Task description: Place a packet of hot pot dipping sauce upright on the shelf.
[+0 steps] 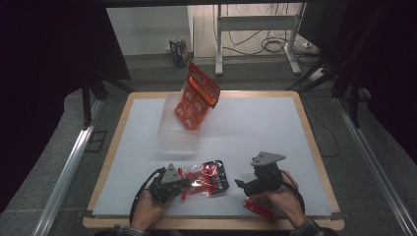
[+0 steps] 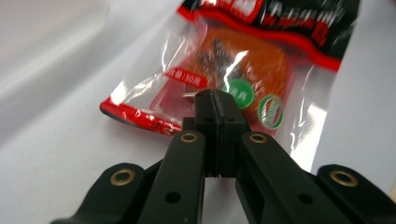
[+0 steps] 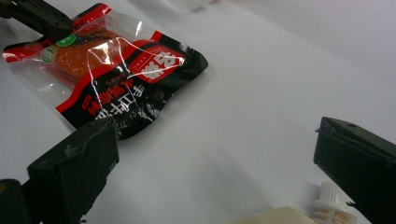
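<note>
White table top [image 1: 255, 132], wooden rim; grey floor [image 1: 64, 147], dark room.

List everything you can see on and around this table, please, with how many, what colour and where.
snack packet: one, red, black and clear, near table edge, pinched at its clear end by the left tongs.
orange packet: one, orange-red, standing in the container.
plastic container: one, clear, far left of the table.
red packet: one, under the right hand.
white capped thing: one, beside the right tongs' jaw.
table: one, white top, wooden rim.
left tongs: black, shut on the snack packet.
right tongs: black, open, over the table.
</note>
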